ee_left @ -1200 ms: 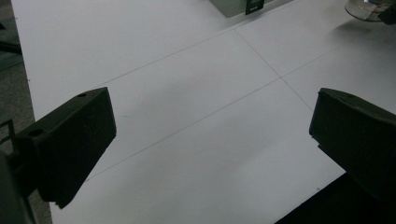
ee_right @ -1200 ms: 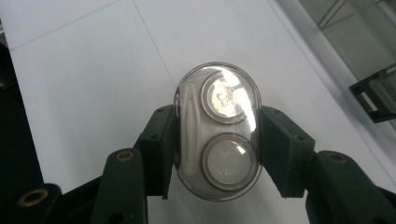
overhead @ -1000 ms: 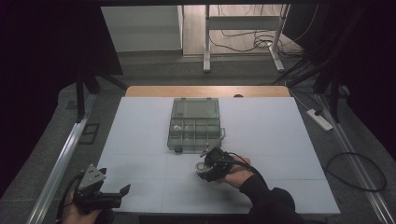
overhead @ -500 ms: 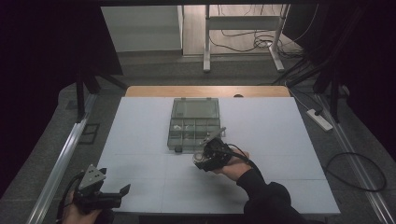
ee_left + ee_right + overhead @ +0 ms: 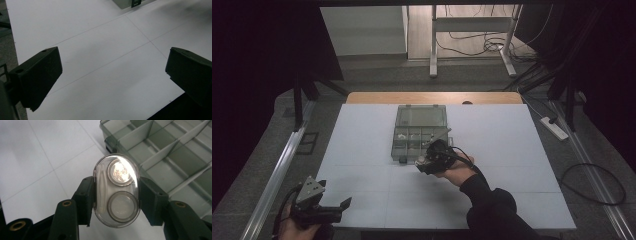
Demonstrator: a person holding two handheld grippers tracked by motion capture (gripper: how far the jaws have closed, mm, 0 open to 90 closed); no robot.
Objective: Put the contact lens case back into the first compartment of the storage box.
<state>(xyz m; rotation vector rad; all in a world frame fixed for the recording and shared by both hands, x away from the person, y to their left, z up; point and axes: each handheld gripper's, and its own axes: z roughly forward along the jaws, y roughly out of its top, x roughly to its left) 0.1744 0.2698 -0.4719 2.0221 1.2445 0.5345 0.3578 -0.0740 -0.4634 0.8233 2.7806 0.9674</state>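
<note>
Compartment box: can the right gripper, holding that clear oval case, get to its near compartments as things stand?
Probably yes. The right gripper holds the clear oval case beside the compartment box, whose lid is open, and nothing lies between them.

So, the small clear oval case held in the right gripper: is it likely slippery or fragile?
The clear oval case looks like smooth, glossy plastic, so it may slip between the right gripper pads. Its rounded sides give little flat contact, so it could twist. It seems stiff and probably light, not very fragile.
</note>
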